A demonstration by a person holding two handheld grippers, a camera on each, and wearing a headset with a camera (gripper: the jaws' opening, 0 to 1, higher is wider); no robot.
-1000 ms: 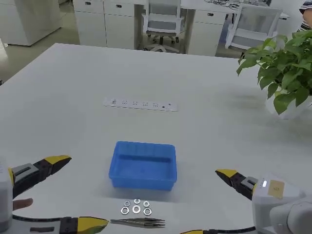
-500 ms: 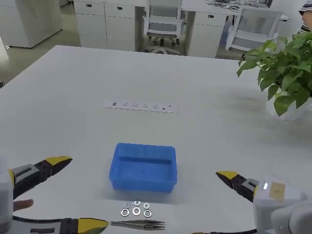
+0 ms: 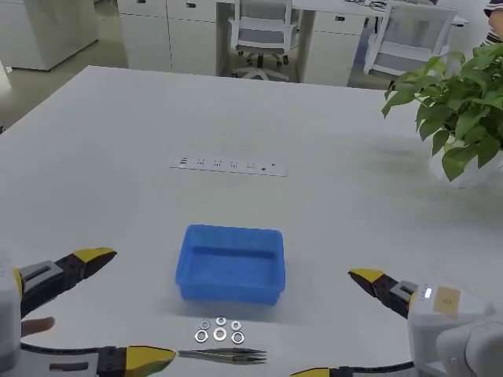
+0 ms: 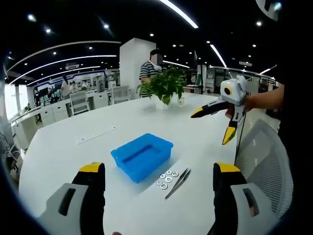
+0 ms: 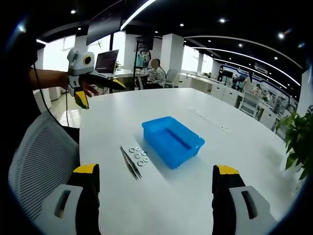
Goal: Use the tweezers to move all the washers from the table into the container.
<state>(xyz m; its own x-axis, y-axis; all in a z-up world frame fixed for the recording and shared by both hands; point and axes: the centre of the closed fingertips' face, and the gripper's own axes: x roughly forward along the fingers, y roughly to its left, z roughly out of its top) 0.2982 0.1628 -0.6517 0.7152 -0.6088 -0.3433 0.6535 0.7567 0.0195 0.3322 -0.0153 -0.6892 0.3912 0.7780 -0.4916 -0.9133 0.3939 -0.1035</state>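
A blue container (image 3: 230, 263) stands on the white table (image 3: 118, 126), just beyond several metal washers (image 3: 220, 332) lying in a small cluster. The tweezers (image 3: 224, 356) lie flat right in front of the washers. My left gripper (image 3: 122, 308) is open to the left of them, nothing between its yellow-tipped jaws. My right gripper (image 3: 338, 326) is open on the right, also holding nothing. In the left gripper view the container (image 4: 142, 155), washers (image 4: 166, 178) and tweezers (image 4: 178, 182) sit ahead of the jaws. The right gripper view has the container (image 5: 172, 141), washers (image 5: 138, 155) and tweezers (image 5: 130, 162).
A white power strip (image 3: 226, 166) lies mid-table beyond the container. A potted plant (image 3: 456, 102) stands at the far right. Office chairs (image 3: 263, 35) and cabinets line the far side. A mesh chair (image 4: 264, 156) sits at the near edge. A person (image 4: 149, 68) stands behind the plant.
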